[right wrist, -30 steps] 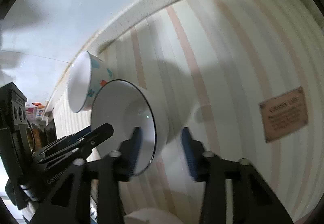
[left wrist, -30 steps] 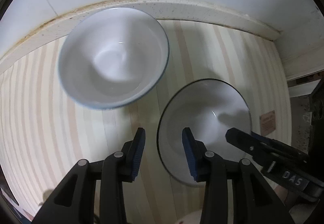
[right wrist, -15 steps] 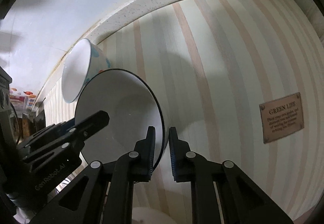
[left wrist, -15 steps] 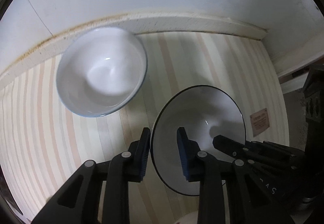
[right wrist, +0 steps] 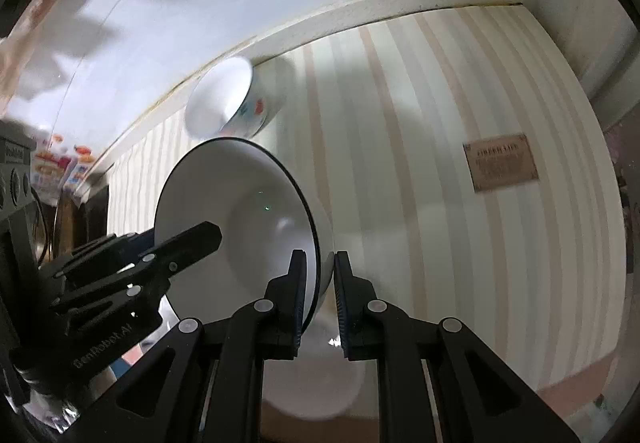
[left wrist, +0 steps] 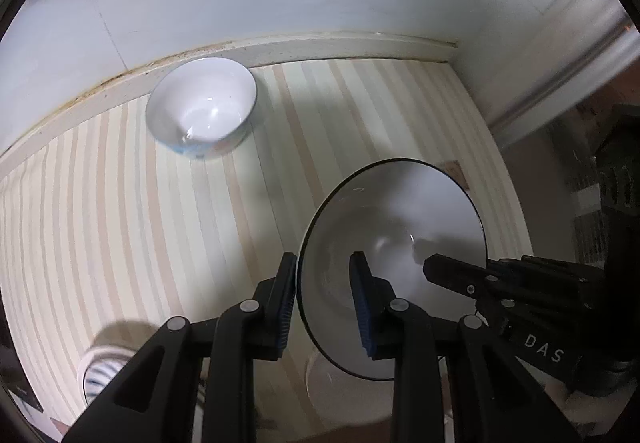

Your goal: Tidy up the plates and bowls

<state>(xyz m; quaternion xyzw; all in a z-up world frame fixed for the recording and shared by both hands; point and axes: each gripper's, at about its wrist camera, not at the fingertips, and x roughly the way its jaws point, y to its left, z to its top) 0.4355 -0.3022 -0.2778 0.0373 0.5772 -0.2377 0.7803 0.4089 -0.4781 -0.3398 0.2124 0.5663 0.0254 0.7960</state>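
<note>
Counter (left wrist: 132,243): striped mat over it, back edge against the wall.
Rimmed bowl (left wrist: 400,227): lifted clear of the mat near the right edge, tilted, gripped on opposite sides of its rim.
Patterned bowl (left wrist: 202,111): stood at the back edge, touching the raised border, untouched.
Left gripper (left wrist: 326,303): clamped on the rimmed bowl's rim.
Right gripper (right wrist: 320,299): pinched narrow on the same rim, opposite side.
Other dishes: white one (right wrist: 316,375) below the lifted bowl, striped one (left wrist: 100,371) at the front-left corner; blurred.
Progress: judged early, one bowl in transit, nothing seen stacked yet.
Writing: "DAS" on right gripper's body; tan label (right wrist: 500,163) too blurred to read.
</note>
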